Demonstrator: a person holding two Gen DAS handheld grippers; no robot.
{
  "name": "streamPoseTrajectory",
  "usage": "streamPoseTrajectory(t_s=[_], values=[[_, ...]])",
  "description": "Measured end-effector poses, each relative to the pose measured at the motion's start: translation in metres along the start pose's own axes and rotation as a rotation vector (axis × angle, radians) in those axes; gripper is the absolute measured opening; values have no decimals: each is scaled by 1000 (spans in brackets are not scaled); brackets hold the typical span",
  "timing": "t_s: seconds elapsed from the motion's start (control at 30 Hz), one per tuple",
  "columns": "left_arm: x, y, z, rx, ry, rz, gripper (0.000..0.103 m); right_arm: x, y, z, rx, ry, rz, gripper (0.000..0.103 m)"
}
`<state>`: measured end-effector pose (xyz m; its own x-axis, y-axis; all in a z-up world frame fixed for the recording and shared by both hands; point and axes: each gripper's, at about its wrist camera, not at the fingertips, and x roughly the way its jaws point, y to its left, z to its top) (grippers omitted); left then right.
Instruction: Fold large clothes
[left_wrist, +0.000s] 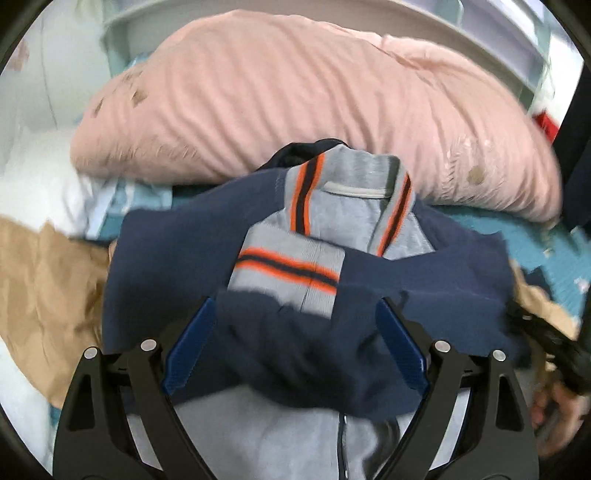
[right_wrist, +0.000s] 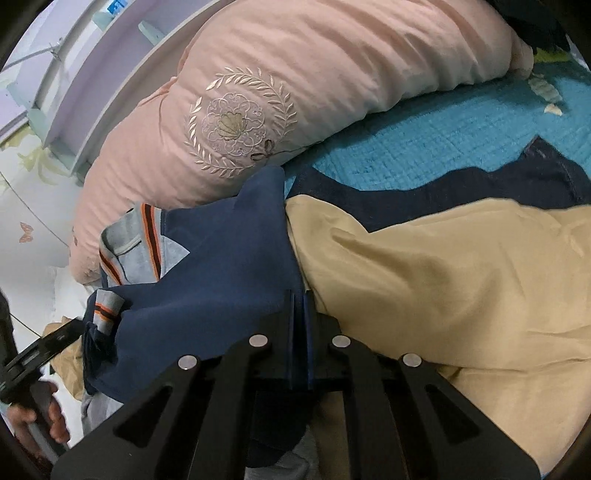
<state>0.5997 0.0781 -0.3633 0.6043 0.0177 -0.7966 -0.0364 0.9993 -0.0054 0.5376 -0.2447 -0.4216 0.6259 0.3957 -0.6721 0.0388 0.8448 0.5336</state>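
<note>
So: navy-and-grey jacket (left_wrist: 177, 254) with orange-striped trim lies on the teal bedspread (right_wrist: 424, 136), collar end up against the pink duvet (left_wrist: 303, 92), partly over a tan garment (right_wrist: 461, 280). Left gripper (left_wrist: 295, 343) hangs with jaws spread wide and a bunched navy fold lying between the blue pads (left_wrist: 188, 350); pads not visibly pressing, so nothing held there. Right gripper (right_wrist: 300, 314) is pinched fully closed on the jacket's navy right edge, cloth sandwiched between the fingers and draping below. Handling, as a judgement: soft knit, limp, no stiffness at all, so it sags and bunches wherever unsupported; moderate weight for a sweatshirt-type piece, not fragile, not slippery, pads should bite well. Ribbed collar (left_wrist: 354, 192) and cuff (left_wrist: 288, 273) are thicker and firmer, better grip points than a single flat layer. Best holds look like hem corners, shoulder seams or the side edge, one per gripper, taken well apart to keep the fold line taut. Left view is motion-blurred, zip detail unclear.
</note>
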Motion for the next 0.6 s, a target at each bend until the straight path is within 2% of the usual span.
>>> streamPoseTrajectory(t_s=[0.13,0.2,0.23,0.3,0.33,0.37,0.4,0.47,0.6], values=[[30,-13,7,81,72,82,84,1,-3,7,31,16,29,5],[40,-11,9,96,103,134,57,1,-4,7,32,18,41,5],[41,-6,11,98,105,130,54,0,-6,7,38,21,48,5],[35,7,13,53,94,91,36,1,-7,8,45,26,61,5],[29,15,14,15,82,64,33,0,-7,8,45,26,62,5],[20,28,15,-37,54,16,15,0,-7,8,44,26,62,5],[13,37,15,-68,41,-11,12,1,-7,8,43,27,61,5],[2,54,11,-125,16,-39,12,1,-7,8,50,28,64,5],[-5,90,-6,-258,33,-103,21,2,-6,7,48,28,57,5]])
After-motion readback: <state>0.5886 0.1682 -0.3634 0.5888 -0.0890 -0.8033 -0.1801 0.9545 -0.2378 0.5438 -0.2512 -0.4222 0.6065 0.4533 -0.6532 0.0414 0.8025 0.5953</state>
